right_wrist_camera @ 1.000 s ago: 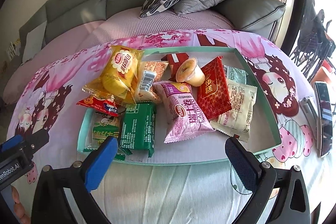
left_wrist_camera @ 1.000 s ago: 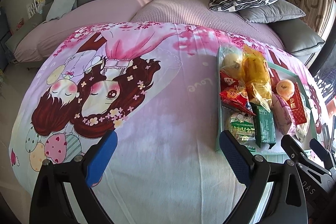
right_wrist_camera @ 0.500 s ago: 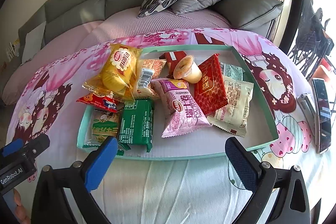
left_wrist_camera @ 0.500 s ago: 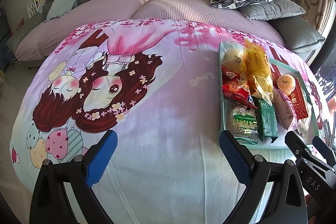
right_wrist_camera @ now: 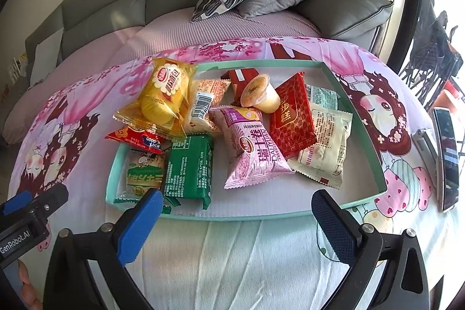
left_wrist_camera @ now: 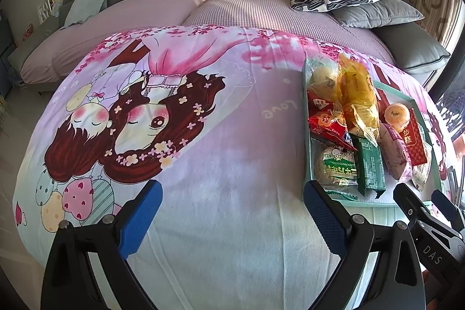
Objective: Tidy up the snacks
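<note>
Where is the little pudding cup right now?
In the right wrist view the pudding cup lies tipped on its side toward the back middle of the teal tray, between the red packet and the pink Swiss roll pack.

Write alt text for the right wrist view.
A shallow mint-green tray on a pink cartoon-print cloth holds a jumble of wrapped snacks and a pudding cup. The open right gripper hovers before its near edge.

The pink-purple plastic snack packet (right_wrist_camera: 252,146) reads "DALIYUAN SWISS" and "20250903021". The small red foil packet (right_wrist_camera: 139,138) says "GOOD LUCK". The pink cartoon-print cloth (left_wrist_camera: 203,135) bears "Love". The left hand-held gripper (right_wrist_camera: 17,225) is marked "GenRobot.AI", the right hand-held gripper (left_wrist_camera: 430,222) "DAS".
</note>
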A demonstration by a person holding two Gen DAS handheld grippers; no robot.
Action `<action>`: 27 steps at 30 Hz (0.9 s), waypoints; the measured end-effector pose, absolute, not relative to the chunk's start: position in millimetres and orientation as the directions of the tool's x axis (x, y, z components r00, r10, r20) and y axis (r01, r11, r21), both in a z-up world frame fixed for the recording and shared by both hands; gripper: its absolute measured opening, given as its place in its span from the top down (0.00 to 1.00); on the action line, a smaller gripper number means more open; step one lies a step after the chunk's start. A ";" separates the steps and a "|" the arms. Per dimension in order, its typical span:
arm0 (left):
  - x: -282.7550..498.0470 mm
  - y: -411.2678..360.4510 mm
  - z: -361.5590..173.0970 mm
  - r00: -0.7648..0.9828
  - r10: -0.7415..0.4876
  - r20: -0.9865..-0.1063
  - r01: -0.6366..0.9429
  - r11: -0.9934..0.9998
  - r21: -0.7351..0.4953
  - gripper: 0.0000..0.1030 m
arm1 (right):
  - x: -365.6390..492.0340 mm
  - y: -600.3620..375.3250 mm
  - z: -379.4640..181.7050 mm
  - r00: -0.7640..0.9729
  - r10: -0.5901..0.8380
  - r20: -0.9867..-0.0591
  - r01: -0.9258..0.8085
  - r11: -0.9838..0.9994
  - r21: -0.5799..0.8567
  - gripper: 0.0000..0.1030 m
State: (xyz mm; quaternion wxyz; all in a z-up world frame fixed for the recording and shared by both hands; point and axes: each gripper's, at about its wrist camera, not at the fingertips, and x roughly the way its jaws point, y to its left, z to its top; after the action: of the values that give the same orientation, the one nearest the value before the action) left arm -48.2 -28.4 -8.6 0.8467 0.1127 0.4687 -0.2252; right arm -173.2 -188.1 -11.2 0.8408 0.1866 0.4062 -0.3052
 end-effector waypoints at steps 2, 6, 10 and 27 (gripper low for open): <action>-48.4 -28.9 -8.9 0.460 -0.275 -0.845 0.487 0.873 -0.019 0.05 | -173.0 -188.1 -12.0 0.482 -0.360 -0.799 0.665 0.744 0.067 0.00; -48.2 -29.1 -9.5 0.460 -0.273 -0.845 0.486 0.874 -0.018 0.05 | -173.0 -188.5 -12.0 0.482 -0.359 -0.799 0.665 0.744 0.067 0.00; -48.0 -29.1 -9.4 0.461 -0.271 -0.845 0.484 0.875 -0.017 0.05 | -173.0 -188.6 -12.8 0.480 -0.358 -0.801 0.665 0.744 0.066 0.00; -48.4 -29.1 -9.4 0.464 -0.267 -0.845 0.482 0.876 -0.012 0.05 | -173.2 -188.8 -13.0 0.479 -0.358 -0.802 0.666 0.743 0.066 0.00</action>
State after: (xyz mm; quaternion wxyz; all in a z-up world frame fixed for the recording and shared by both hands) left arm -48.4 -29.1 -9.4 0.8477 0.1149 0.4684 -0.2209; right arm -173.2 -188.8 -13.0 0.8389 0.1885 0.4092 -0.3053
